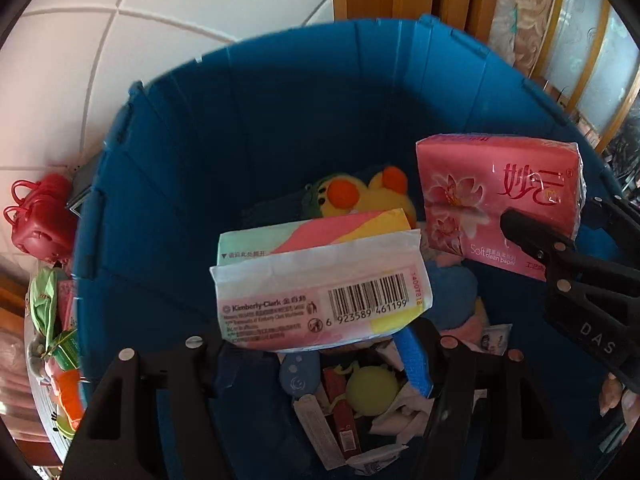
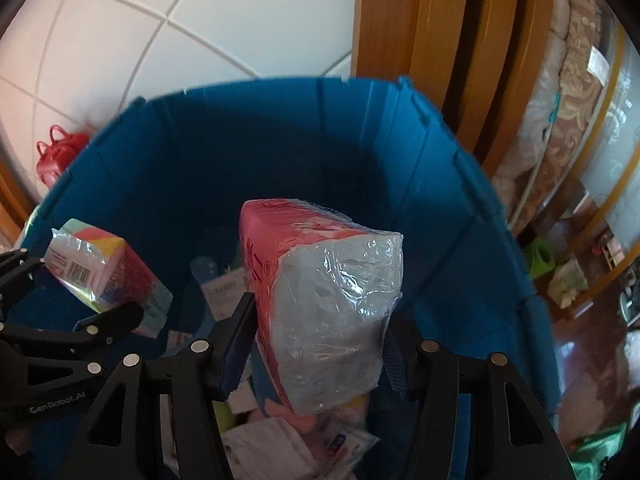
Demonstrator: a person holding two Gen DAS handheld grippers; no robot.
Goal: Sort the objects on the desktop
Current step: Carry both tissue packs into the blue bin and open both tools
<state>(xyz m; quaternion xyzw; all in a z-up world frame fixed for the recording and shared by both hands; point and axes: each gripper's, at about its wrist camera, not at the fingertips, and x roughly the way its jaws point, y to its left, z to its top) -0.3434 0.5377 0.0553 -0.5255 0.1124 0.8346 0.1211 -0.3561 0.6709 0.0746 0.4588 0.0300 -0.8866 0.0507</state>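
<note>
My left claw (image 1: 320, 344) pinches a pastel tissue pack (image 1: 320, 280) over the blue bin (image 1: 192, 152); to its right, my right claw (image 2: 316, 344) pinches a pink tissue pack (image 2: 320, 300) above the same bin.

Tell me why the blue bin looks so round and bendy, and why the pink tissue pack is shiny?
Left wrist view: the fisheye lens curves the blue bin and the wall tiles; the pink tissue pack has small glints on its wrap. Right wrist view: the pack's clear plastic end catches light and looks pale and crinkly; the bin's inside is dark with shadow, and its bottom edge blurs.
</note>
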